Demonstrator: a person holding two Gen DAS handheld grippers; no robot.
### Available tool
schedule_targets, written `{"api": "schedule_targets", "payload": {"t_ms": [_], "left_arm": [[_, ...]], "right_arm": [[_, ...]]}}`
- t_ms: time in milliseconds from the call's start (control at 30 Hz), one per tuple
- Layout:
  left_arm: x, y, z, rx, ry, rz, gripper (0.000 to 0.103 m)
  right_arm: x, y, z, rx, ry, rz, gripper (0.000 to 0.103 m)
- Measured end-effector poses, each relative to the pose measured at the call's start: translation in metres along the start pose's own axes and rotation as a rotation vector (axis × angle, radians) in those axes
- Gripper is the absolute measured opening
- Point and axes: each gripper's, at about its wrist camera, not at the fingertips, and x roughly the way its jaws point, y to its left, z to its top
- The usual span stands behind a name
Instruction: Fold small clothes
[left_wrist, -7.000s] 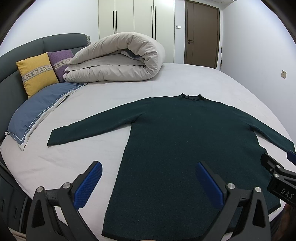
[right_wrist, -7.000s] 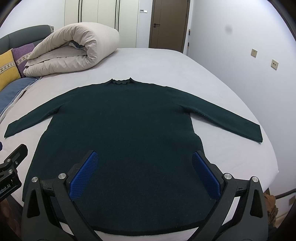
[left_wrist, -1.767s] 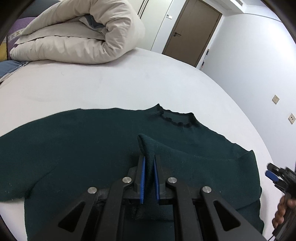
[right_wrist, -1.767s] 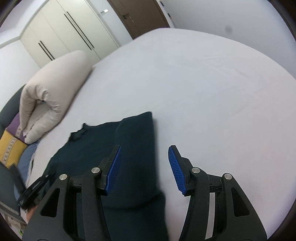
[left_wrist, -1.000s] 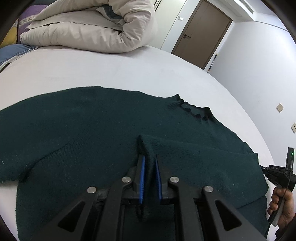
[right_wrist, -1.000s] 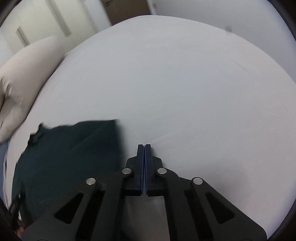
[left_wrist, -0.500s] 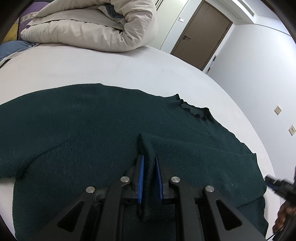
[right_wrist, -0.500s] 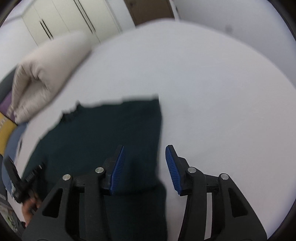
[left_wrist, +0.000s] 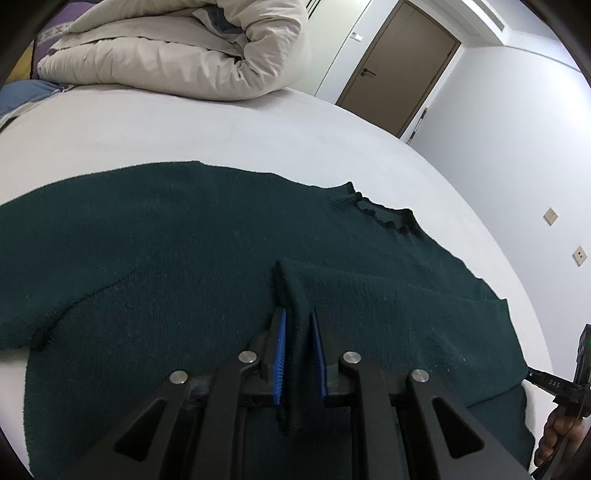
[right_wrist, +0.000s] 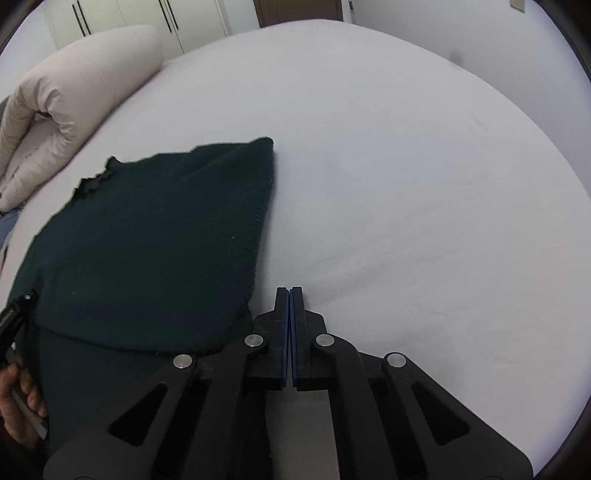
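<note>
A dark green knit sweater (left_wrist: 166, 251) lies flat on the white bed, collar (left_wrist: 384, 212) toward the door. Its right sleeve is folded in across the chest. My left gripper (left_wrist: 298, 332) is shut on the cuff of that folded sleeve (left_wrist: 291, 291), low over the sweater's middle. In the right wrist view the sweater (right_wrist: 159, 236) lies at the left with its folded right edge straight. My right gripper (right_wrist: 290, 295) is shut and empty, over bare sheet just right of that edge. The right gripper also shows at the left wrist view's right edge (left_wrist: 565, 387).
A rolled beige duvet (left_wrist: 177, 51) lies at the head of the bed; it shows too in the right wrist view (right_wrist: 70, 92). Pillows sit at the far left (left_wrist: 22, 88). A brown door (left_wrist: 399, 66) and white wall stand beyond. White sheet (right_wrist: 424, 184) spreads right of the sweater.
My right gripper has closed from open to shut with nothing in it and sits right of the sweater's edge. My left gripper still holds the sleeve cuff in nearly the same place.
</note>
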Motion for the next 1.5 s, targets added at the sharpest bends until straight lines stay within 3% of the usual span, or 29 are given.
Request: {"api": "schedule_targets", "payload": {"t_ms": [67, 167, 333, 400, 433, 467, 600, 667, 700, 733, 767, 800, 833, 900, 1000, 1067, 1200, 1300, 1500], "left_arm": [[0.0, 0.002, 0.0, -0.007, -0.002, -0.009, 0.016], [0.0, 0.0, -0.001, 0.003, -0.006, -0.002, 0.016], [0.0, -0.001, -0.003, 0.006, -0.009, 0.0, 0.016], [0.001, -0.001, -0.003, 0.001, -0.009, -0.006, 0.017], [0.001, 0.0, -0.003, -0.002, -0.009, -0.01, 0.017], [0.002, 0.0, -0.003, -0.005, -0.008, -0.013, 0.017], [0.004, 0.008, 0.001, -0.059, 0.008, -0.065, 0.019], [0.002, 0.012, 0.006, -0.089, 0.024, -0.097, 0.025], [-0.002, 0.013, 0.01, -0.104, 0.027, -0.098, 0.035], [-0.006, 0.013, 0.012, -0.106, 0.02, -0.087, 0.052], [-0.014, 0.013, 0.015, -0.108, 0.001, -0.072, 0.061], [-0.026, 0.015, 0.019, -0.109, -0.031, -0.045, 0.077], [-0.036, 0.017, 0.022, -0.107, -0.053, -0.032, 0.083], [-0.064, 0.026, 0.028, -0.09, -0.105, -0.025, 0.085], [-0.11, 0.056, 0.026, -0.096, -0.167, 0.017, 0.085], [-0.137, 0.086, 0.02, -0.16, -0.192, 0.03, 0.084], [-0.199, 0.181, -0.012, -0.463, -0.279, 0.01, 0.083], [-0.231, 0.234, -0.037, -0.638, -0.342, 0.022, 0.083], [-0.245, 0.287, -0.072, -0.891, -0.391, -0.032, 0.079]], "right_arm": [[-0.02, -0.011, 0.005, 0.027, -0.07, -0.002, 0.001], [-0.034, -0.006, 0.024, 0.018, -0.153, 0.11, 0.004], [-0.003, 0.038, 0.04, -0.104, -0.087, 0.176, 0.009], [0.026, 0.026, 0.038, -0.075, 0.023, 0.124, 0.017], [0.041, 0.017, 0.033, -0.037, 0.032, 0.155, 0.017], [0.041, 0.019, 0.033, -0.035, -0.019, 0.182, 0.017], [0.023, 0.019, 0.031, -0.025, -0.048, 0.171, 0.017], [-0.001, 0.021, 0.029, -0.017, -0.087, 0.158, 0.02], [-0.019, 0.024, 0.026, -0.02, -0.136, 0.171, 0.02], [-0.029, 0.027, 0.026, -0.029, -0.167, 0.173, 0.027], [-0.044, 0.029, 0.022, -0.041, -0.2, 0.168, 0.033], [-0.061, 0.035, 0.016, -0.058, -0.247, 0.164, 0.047], [-0.074, 0.039, 0.01, -0.071, -0.279, 0.168, 0.058], [-0.105, 0.05, -0.004, -0.123, -0.33, 0.197, 0.066], [-0.129, 0.071, -0.022, -0.177, -0.331, 0.256, 0.069], [-0.137, 0.085, -0.036, -0.19, -0.307, 0.305, 0.07], [-0.149, 0.118, -0.064, -0.19, -0.223, 0.401, 0.07], [-0.15, 0.147, -0.084, -0.208, -0.182, 0.448, 0.07], [-0.147, 0.197, -0.112, -0.243, -0.132, 0.491, 0.07]]}}
